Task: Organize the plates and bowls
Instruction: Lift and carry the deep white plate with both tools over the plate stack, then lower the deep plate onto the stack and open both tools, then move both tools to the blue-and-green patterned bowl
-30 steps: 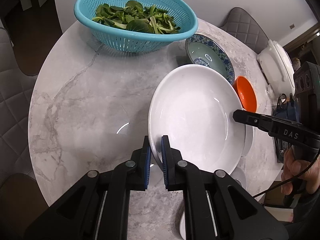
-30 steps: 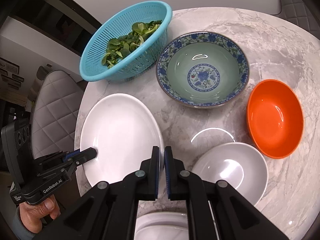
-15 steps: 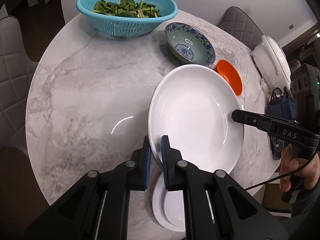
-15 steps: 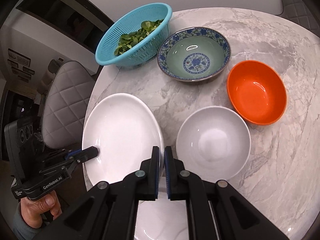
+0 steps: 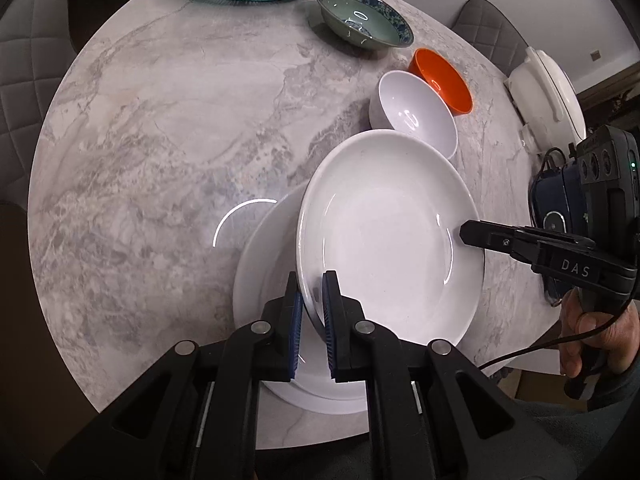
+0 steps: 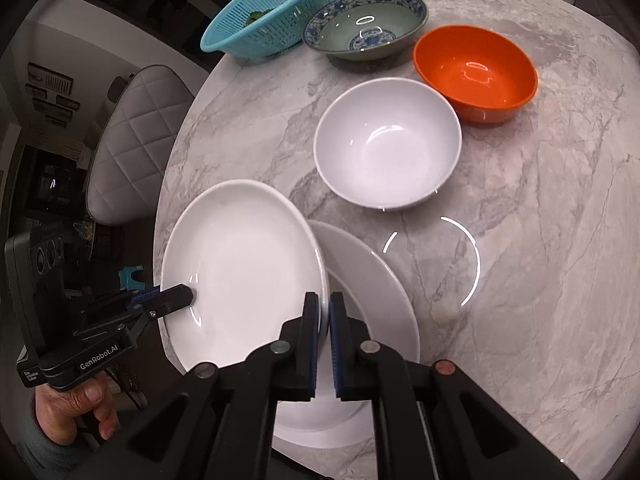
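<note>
Both grippers hold one large white plate [image 5: 384, 236] by opposite rims. My left gripper [image 5: 311, 292] is shut on its near rim; my right gripper [image 6: 325, 312] is shut on the other rim, and shows in the left wrist view [image 5: 464, 236]. The plate [image 6: 240, 264] hangs tilted just above a second white plate [image 5: 260, 280] that lies on the table [image 6: 372, 300]. A white bowl [image 6: 388, 144], an orange bowl [image 6: 476, 72] and a blue-patterned green bowl [image 6: 364, 32] stand further back.
A teal colander [image 6: 272, 20] with greens stands at the far edge of the round marble table [image 5: 160, 140]. A white lidded pot [image 5: 548, 96] and a dark blue device [image 5: 556, 208] sit at the right. Grey quilted chairs [image 6: 132, 140] surround the table.
Both grippers have carried the white plate back toward the near table edge. It now hangs over the second white plate, which has come into full view beneath it.
</note>
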A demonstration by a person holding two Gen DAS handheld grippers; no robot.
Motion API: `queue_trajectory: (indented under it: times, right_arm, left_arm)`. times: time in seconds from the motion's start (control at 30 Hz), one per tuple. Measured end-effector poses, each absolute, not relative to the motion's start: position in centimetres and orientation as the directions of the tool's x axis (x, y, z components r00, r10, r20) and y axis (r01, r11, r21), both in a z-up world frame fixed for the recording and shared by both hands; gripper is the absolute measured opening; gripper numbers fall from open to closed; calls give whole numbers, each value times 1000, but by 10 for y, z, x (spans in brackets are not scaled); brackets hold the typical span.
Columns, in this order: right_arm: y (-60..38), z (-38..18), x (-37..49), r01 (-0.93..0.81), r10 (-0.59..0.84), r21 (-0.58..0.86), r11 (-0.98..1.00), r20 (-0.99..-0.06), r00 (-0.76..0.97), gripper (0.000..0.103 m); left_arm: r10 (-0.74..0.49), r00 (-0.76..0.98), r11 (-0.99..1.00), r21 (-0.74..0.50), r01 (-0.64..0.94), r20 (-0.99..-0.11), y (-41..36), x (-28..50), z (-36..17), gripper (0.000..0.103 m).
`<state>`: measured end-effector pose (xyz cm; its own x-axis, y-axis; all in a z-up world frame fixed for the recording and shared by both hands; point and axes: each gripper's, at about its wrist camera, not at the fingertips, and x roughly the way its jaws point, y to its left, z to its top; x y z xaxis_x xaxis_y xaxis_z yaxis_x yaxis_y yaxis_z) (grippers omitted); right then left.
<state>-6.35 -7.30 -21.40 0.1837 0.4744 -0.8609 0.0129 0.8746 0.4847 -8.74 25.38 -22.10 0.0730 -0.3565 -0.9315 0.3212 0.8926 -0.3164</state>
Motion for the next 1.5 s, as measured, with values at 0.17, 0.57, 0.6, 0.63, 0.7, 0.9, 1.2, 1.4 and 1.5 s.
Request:
queue_trajectory:
  times: [0.17,0.57,0.6,0.63,0.7,0.9,1.2,1.4,1.5]
  right_arm:
    - [-75,-225,-80,-11,477,481,877,-865,155,7]
    - [-74,-256,-93,-29,471,470,882,-876,102,7]
    - [-73,-256,-92,-34,471,470,882,-876,102,7]
    - [-72,-256,-92,-40,467,465,884,-879,101,7]
    - [-70,-258,-92,-45,462,459,887,-882,97,7]
    - [-66,-264,-95,-52,452,449,892,-888,87,7]
    - [-62,-262,-94,-84,426,419,904,-900,91,6]
    - [-58,-263,-95,-105,418,410,906,-905,76,7]
    - [-58,-263,-94,-112,420,411,905,-904,76,7]
  left_arm:
    - [-331,69,905,-297,304,-941,251,-112,-235,8]
    - [-288,44,921,-264,287,-957,249,-117,-268,9]
    - [-288,39,921,-265,285,-957,250,-116,-271,9]
    - [-284,37,922,-262,285,-958,250,-117,-273,9]
    - [-278,31,923,-258,285,-960,249,-116,-279,10]
    - [-276,28,925,-258,280,-961,250,-116,-287,10]
    - [-290,35,927,-272,257,-956,251,-114,-286,19]
    - [-345,71,907,-313,281,-936,238,-124,-268,70]
    - [-341,116,912,-298,281,-933,235,-127,-257,78]
